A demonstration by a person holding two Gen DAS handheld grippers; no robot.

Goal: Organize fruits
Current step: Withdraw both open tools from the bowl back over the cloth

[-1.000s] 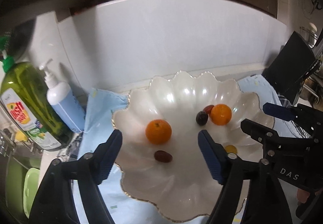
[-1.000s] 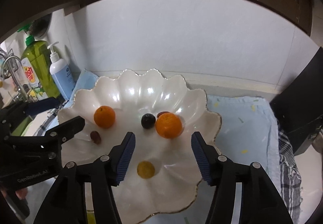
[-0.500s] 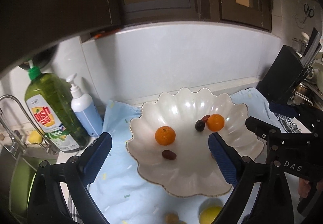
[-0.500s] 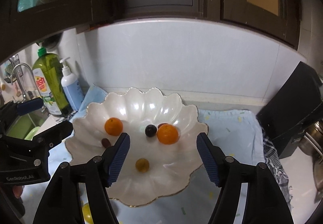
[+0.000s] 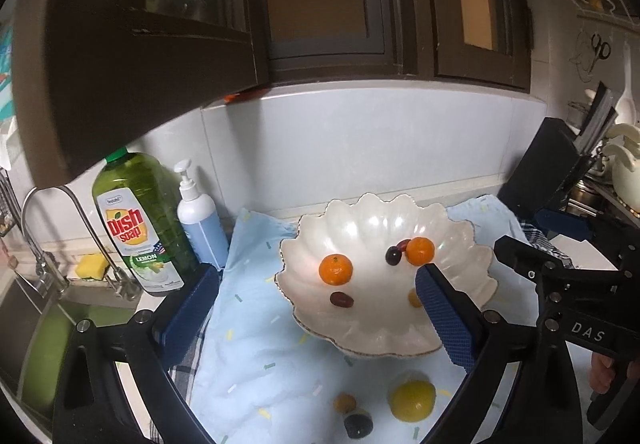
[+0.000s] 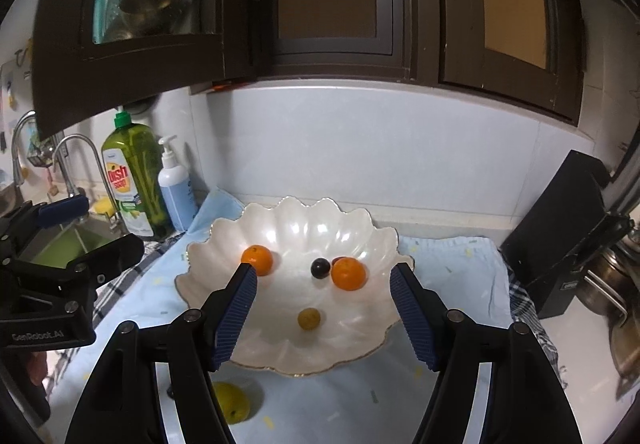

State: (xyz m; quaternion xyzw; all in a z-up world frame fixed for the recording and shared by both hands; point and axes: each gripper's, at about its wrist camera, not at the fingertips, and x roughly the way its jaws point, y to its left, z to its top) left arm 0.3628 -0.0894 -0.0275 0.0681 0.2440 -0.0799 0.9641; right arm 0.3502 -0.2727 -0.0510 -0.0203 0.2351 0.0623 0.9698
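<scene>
Scalloped pearly-white bowl (image 6: 288, 308), gilt rim, on pale blue cloth (image 5: 256, 360); contains two glossy orange mandarins (image 6: 349, 273). Left gripper (image 5: 312, 304) opening wide, empty; right gripper (image 6: 324, 304) parted, empty, both angled downward.

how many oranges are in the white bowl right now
2. One orange sits on the left side of the bowl; the other orange is at the back right, beside a dark grape. The near gripper finger hides part of the bowl.

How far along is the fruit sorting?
Done: two oranges and some small fruits lie in the scalloped bowl. In hand: nothing; left hand-held gripper, opening, and right hand-held gripper are empty. Left: yellow fruit, two small fruits on the blue cloth.
</scene>
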